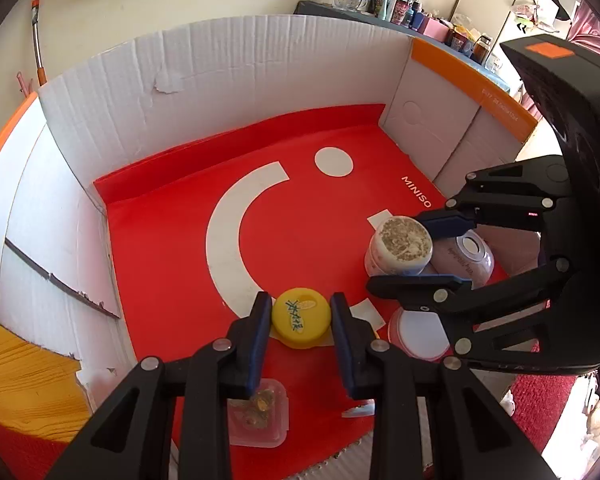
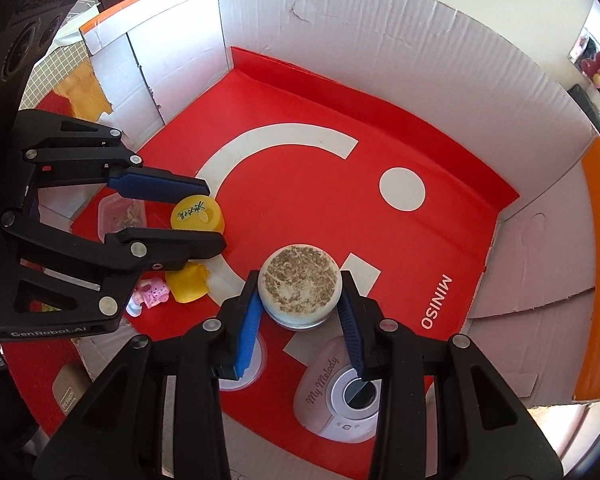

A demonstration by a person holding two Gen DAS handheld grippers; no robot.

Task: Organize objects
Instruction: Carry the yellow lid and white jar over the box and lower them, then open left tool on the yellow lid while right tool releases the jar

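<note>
The yellow jar (image 1: 300,317) sits between the fingers of the left gripper (image 1: 300,320), and the blue pads (image 1: 260,334) close on its two sides, so this gripper grips it. It is inside the cardboard box (image 1: 204,68), low over the red sheet (image 1: 172,240) that covers the box floor. The white jar (image 2: 300,284), with a worn, speckled lid, is gripped in the same way by the right gripper (image 2: 300,312), a little to the right of the yellow one. I cannot tell if either jar already rests on the sheet.

I judge the task is about in the middle: two jars are arriving in the box, but they are not released yet. Other things lie near the front edge of the box: a pink camera (image 2: 340,396), a clear small container (image 2: 120,216), a round pink lid (image 1: 420,332), a small pink toy figure (image 2: 152,294) and a yellow soft thing (image 2: 188,284). It is not clear which of these still need sorting.

The red sheet carries "MINISO" in white letters. The camera says "My Melody". The yellow lid has green handwriting, which I cannot read. The left gripper body shows "GenRobot.AI".
</note>
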